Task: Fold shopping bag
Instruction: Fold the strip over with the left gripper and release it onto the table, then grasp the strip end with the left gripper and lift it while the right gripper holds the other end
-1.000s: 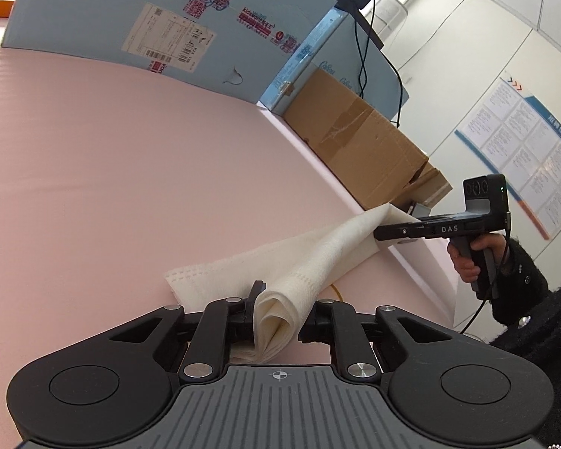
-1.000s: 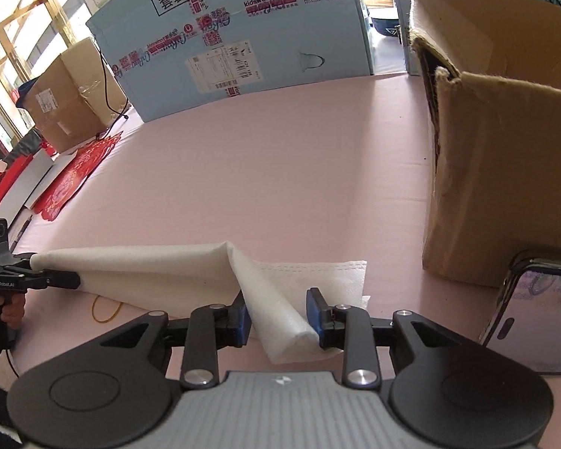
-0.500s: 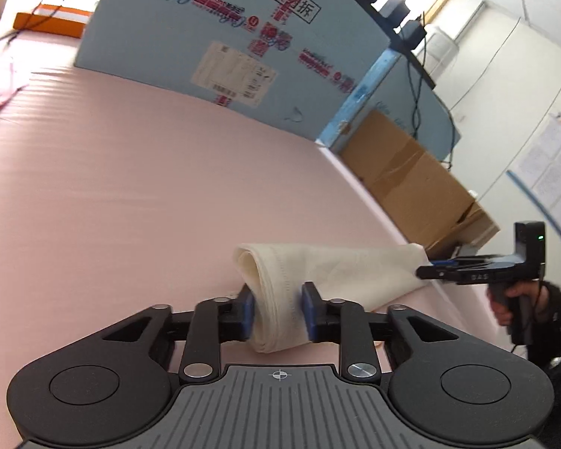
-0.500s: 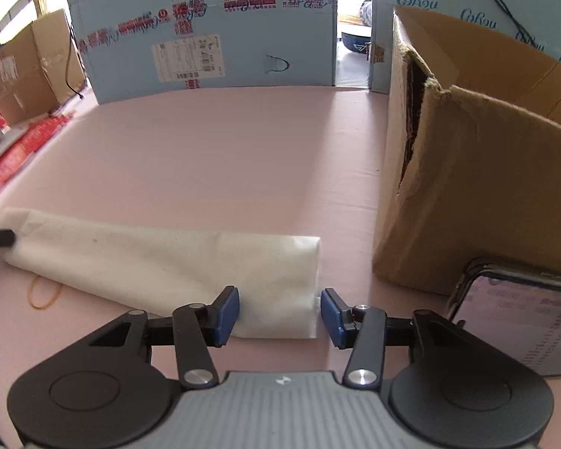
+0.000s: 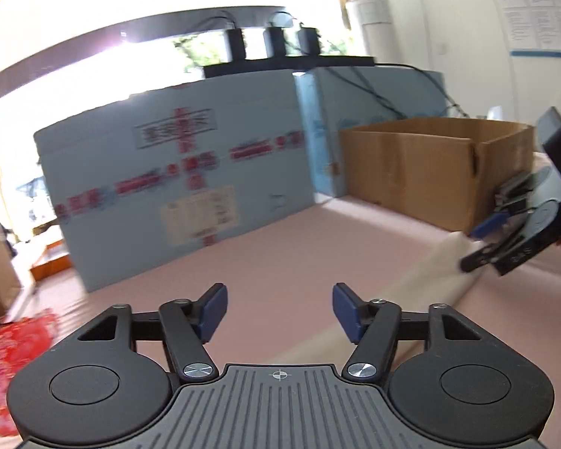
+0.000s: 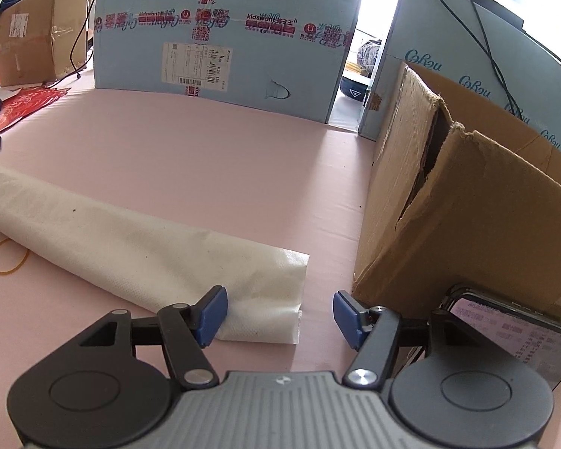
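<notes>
Release is the step in hand, by the look of it: the shopping bag (image 6: 142,247) lies folded into a long band on the pink table (image 6: 205,157), beside the cardboard box (image 6: 467,217). Both tools are best drawn clear without dragging the cloth. The left gripper (image 5: 279,310) is opening, nothing between its pads. The right gripper (image 6: 279,316) is opening too, the bag's end between its pads but unpressed.
</notes>
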The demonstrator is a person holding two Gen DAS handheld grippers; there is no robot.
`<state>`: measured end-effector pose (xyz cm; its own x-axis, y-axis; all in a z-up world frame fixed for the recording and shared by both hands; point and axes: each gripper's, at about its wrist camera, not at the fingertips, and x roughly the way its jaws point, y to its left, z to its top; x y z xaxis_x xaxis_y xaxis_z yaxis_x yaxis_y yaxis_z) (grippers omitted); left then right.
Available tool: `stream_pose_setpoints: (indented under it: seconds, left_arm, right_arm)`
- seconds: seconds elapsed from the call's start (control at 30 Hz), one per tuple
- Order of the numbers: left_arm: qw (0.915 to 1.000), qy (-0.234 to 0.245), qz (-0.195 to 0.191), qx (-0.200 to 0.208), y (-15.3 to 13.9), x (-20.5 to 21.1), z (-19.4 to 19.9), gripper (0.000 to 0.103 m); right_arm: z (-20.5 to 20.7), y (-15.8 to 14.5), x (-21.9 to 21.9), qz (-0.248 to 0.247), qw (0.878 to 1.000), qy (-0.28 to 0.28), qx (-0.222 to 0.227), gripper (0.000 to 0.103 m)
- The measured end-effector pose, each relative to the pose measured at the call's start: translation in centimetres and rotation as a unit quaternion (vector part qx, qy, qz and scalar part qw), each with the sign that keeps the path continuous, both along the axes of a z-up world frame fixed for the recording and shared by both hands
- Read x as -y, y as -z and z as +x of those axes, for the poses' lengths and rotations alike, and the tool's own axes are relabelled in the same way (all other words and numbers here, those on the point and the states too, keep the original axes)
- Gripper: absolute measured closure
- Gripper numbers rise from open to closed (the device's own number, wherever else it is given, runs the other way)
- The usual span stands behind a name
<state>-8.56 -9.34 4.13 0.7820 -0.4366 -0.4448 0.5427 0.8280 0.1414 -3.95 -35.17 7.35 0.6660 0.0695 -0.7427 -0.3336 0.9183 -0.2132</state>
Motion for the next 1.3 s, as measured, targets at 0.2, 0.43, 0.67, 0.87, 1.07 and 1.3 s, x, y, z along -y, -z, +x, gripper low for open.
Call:
stream_pose_setpoints:
  seconds: [0.2, 0.43, 0.67, 0.87, 1.07, 1.3]
  left_arm:
    - [0.9964, 0.023, 0.029, -0.076, 3.4, 2.2, 1.9, 0.075]
    - [0.9956, 0.020, -0.002, -0.091, 3.9, 1.3, 2.0, 0.074]
    - [0.9953, 0.021, -0.014, -0.093, 3.9, 1.0, 1.8, 0.074]
    - [0.9952, 0.022, -0.017, -0.093, 3.8, 0.9, 1.8, 0.073]
    - [0.9954, 0.023, -0.016, -0.092, 3.8, 0.9, 1.7, 0.072]
    - [0.9949, 0.025, -0.020, -0.095, 3.8, 0.7, 1.8, 0.072]
  right_arm:
    - [-1.0, -0.5, 0.8, 0.045, 0.999, 0.027, 0.014, 0.036]
    - [-2.8, -1.4, 3.5, 0.212, 0.972, 0.103, -0.008, 0.030]
    - [-1.4, 0.4, 2.4, 0.337, 0.933, 0.101, -0.074, 0.028]
    - [-0.2, 0.9, -1.6, 0.315, 0.944, 0.074, -0.059, 0.028]
    - [-0.4, 1.6, -5.9, 0.204, 0.977, 0.060, -0.007, 0.042]
    - [-1.6, 1.8, -8.5, 0.138, 0.989, 0.002, 0.052, 0.069]
